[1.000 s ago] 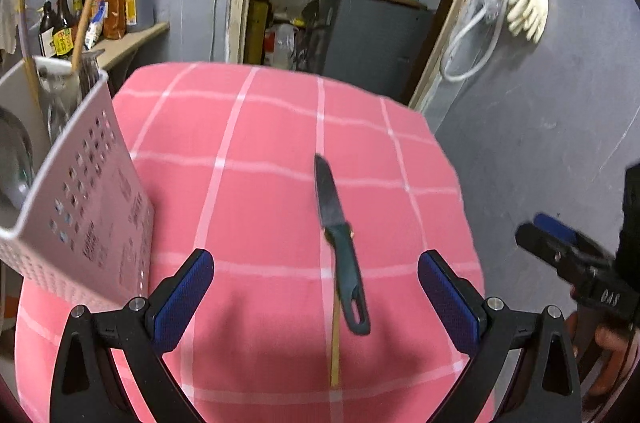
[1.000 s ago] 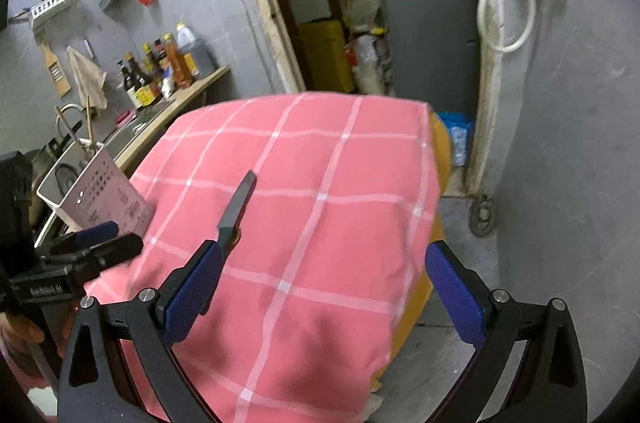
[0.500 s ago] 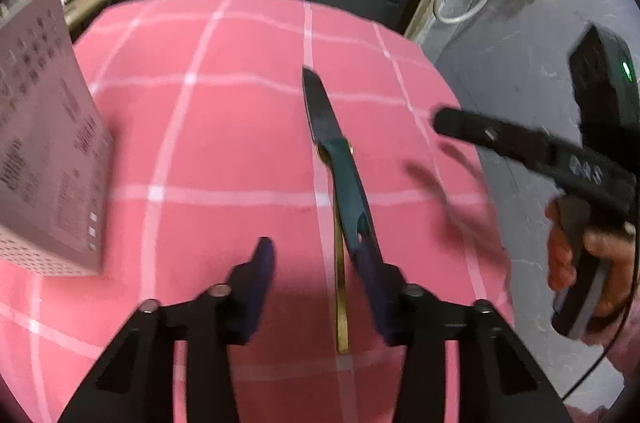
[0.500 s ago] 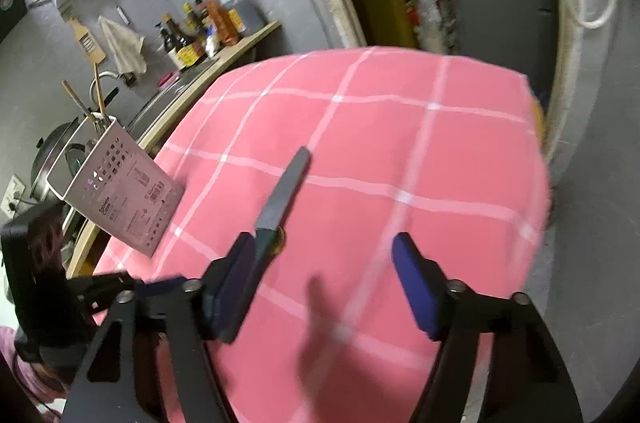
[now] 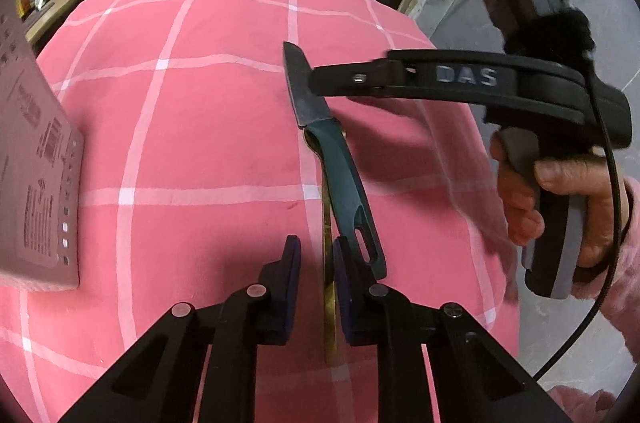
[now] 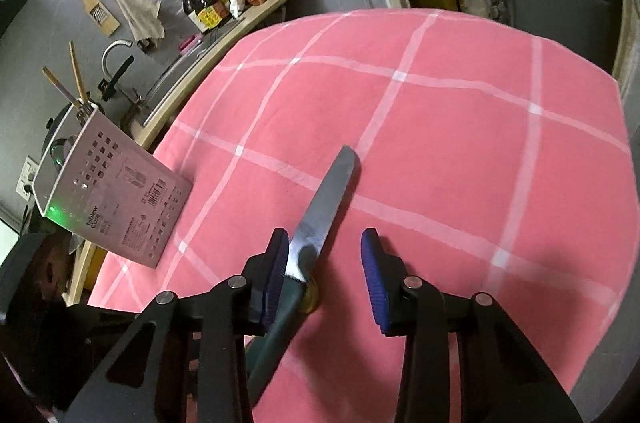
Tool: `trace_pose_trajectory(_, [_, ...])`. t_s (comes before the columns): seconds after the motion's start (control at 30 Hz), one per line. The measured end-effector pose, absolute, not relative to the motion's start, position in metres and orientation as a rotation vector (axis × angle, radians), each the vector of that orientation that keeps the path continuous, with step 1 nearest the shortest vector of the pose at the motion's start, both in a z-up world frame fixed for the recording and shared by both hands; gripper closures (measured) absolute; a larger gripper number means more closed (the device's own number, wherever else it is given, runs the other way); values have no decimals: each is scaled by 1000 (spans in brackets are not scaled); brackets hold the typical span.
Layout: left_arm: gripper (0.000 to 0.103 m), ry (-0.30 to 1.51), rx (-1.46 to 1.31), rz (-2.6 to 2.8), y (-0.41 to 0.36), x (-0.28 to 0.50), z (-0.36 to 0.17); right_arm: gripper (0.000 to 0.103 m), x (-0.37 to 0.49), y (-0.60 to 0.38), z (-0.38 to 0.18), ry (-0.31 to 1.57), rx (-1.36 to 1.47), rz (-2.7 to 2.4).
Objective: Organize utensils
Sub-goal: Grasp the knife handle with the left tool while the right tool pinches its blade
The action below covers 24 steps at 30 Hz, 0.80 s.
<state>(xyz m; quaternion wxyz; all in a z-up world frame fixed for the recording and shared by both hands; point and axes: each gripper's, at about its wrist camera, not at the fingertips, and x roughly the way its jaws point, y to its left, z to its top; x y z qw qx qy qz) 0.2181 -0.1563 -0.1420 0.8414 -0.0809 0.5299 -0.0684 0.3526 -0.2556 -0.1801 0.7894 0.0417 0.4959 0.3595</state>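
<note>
While the knife lies on the pink tabletop, a gold utensil is straddled by the narrowly open left tool; the right tool is held open over the blade

A green-handled knife lies flat on the pink-clothed table, crossing a thin brass-coloured utensil.

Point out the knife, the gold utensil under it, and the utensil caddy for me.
knife [image 5: 342,179], left wrist view, middle of green handle.
gold utensil [image 5: 329,297], left wrist view, thin shaft between the fingers.
utensil caddy [image 6: 128,199], right wrist view, perforated front wall.
</note>
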Motion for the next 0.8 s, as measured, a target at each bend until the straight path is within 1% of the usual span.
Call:
trace_pose_trajectory(0.2, [89, 1138, -124, -140, -164, 222, -141, 73, 365, -243, -186, 1096, 108, 793])
trace_pose_trajectory(0.23, [90, 1139, -121, -139, -166, 222, -140, 74, 367, -242, -186, 1102, 117, 795])
trace_pose_trajectory(0.3, [95, 1142, -114, -123, -167, 223, -140, 79, 371, -241, -188, 1120, 135, 800])
trace_pose_trajectory(0.33, [96, 1144, -117, -119, -168, 226, -139, 84, 373, -240, -189, 1128, 143, 799])
trace_pose_trajectory(0.37, [96, 1148, -128, -120, -165, 227, -138, 89, 373, -239, -191, 1136, 151, 797])
trace_pose_trajectory(0.43, [96, 1154, -143, -123, -163, 227, -138, 94, 375, -240, -194, 1151, 176, 786])
trace_pose_trajectory(0.63, [97, 1142, -156, -115, -165, 224, -139, 99, 370, -246, -196, 1142, 263, 783])
trace_pose_trajectory(0.8, [98, 1151, -149, -110, -164, 222, -139, 100, 362, -262, -180, 1085, 327, 761])
